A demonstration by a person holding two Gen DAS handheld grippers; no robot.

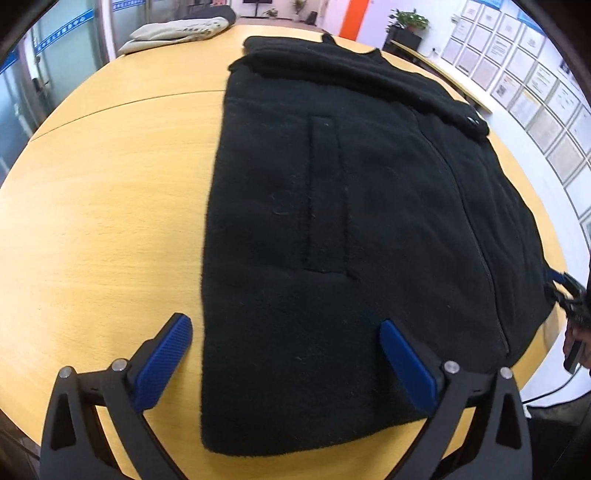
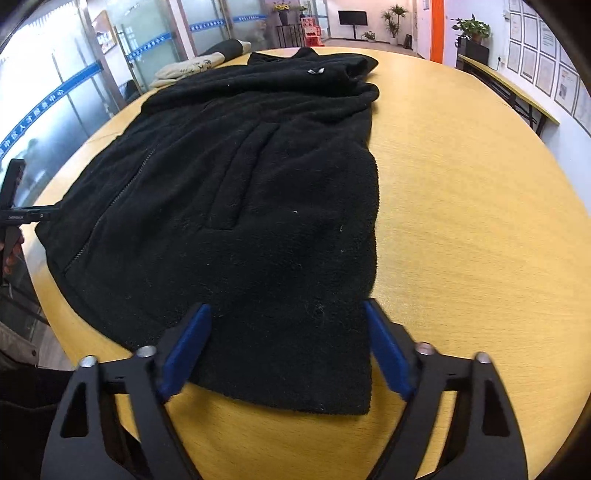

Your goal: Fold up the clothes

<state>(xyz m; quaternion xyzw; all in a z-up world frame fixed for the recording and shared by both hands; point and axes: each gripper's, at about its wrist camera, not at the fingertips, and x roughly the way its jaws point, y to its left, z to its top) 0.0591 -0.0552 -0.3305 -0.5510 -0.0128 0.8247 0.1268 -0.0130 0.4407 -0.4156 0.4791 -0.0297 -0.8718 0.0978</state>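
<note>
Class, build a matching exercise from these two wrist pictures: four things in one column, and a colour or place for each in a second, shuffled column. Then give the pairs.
Things:
1. fleece jacket
2. table
3. folded beige cloth
4. left gripper

Descriptions:
A. light wood, bears the rest
B. open, straddling the near hem
C. black, spread flat, zipper closed
D. at the far table edge

Pairs: 1-C, 2-A, 3-D, 4-B

You have bare wooden table (image 2: 480, 206) right of the black fleece jacket (image 2: 240, 192) and left of it. The folded beige cloth (image 1: 177, 31) occupies the far left table edge.
</note>
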